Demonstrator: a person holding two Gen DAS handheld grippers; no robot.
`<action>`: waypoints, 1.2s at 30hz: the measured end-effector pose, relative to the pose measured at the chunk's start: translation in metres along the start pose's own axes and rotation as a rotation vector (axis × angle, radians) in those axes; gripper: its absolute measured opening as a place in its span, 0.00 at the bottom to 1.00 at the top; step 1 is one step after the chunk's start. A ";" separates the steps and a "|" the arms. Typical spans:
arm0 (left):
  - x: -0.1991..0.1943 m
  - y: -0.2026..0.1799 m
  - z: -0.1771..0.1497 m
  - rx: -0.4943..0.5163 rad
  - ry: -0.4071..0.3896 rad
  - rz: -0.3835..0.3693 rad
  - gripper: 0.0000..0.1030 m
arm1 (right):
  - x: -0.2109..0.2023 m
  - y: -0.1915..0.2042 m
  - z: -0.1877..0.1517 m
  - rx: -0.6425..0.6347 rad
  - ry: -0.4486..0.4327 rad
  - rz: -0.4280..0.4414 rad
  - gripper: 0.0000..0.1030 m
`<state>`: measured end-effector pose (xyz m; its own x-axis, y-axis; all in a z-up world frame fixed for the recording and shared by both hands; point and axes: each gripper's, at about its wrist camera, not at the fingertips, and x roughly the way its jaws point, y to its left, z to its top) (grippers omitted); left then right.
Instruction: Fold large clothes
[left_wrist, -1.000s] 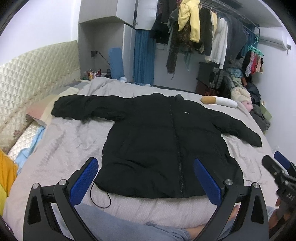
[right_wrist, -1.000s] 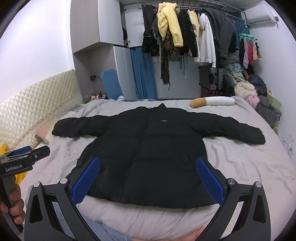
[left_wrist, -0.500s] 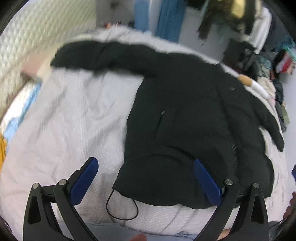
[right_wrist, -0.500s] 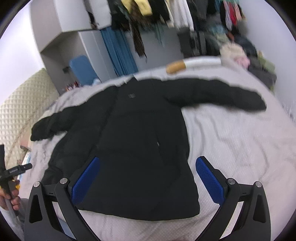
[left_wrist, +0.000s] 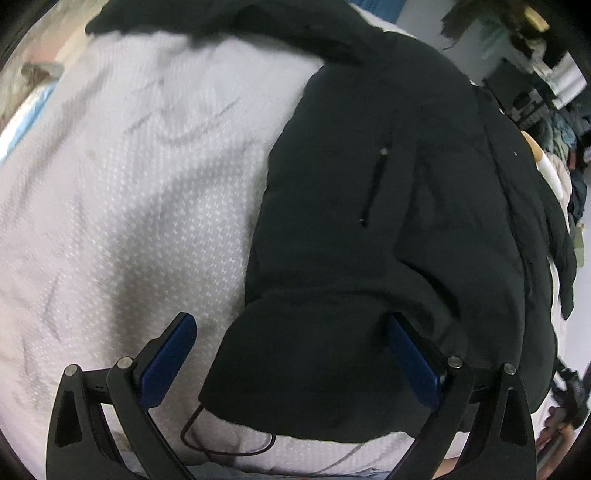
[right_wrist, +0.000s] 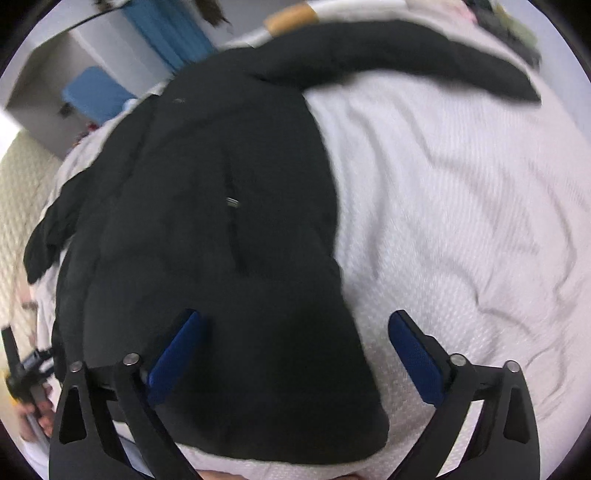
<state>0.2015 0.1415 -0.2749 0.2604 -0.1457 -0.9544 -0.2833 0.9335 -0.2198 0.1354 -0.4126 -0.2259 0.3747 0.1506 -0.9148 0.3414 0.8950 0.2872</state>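
Observation:
A large black puffer jacket (left_wrist: 388, 221) lies spread flat on a grey bed, front up, sleeves stretched out to both sides. My left gripper (left_wrist: 291, 362) is open, its jaws straddling the jacket's bottom left hem corner, close above it. A thin black drawcord (left_wrist: 225, 448) loops out from that hem. In the right wrist view the jacket (right_wrist: 207, 221) fills the left half. My right gripper (right_wrist: 295, 362) is open, its jaws straddling the bottom right hem corner. Neither gripper holds cloth.
The grey bedsheet (left_wrist: 129, 184) spreads left of the jacket and also right of it (right_wrist: 461, 221). A white and tan roll pillow (right_wrist: 295, 16) lies at the far side. A blue board (right_wrist: 96, 94) leans by a white cabinet. The other gripper's handle shows at the left edge (right_wrist: 22, 369).
Both grippers have dropped from a high view of the whole room down to the jacket's bottom hem corners, left to the left corner, right to the right corner. Both stay open.

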 end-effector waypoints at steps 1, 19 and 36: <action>0.004 0.003 0.000 -0.018 0.013 -0.020 0.98 | 0.006 -0.007 0.001 0.038 0.025 0.014 0.95; -0.032 -0.012 -0.013 0.074 0.015 -0.215 0.16 | -0.049 0.054 -0.021 -0.266 -0.033 0.244 0.08; -0.071 -0.008 -0.046 0.215 0.063 -0.008 0.15 | -0.029 0.073 -0.069 -0.567 0.352 0.037 0.08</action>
<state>0.1424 0.1291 -0.2143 0.2018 -0.1676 -0.9650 -0.0766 0.9795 -0.1862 0.0895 -0.3230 -0.1982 0.0408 0.2274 -0.9729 -0.2081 0.9543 0.2143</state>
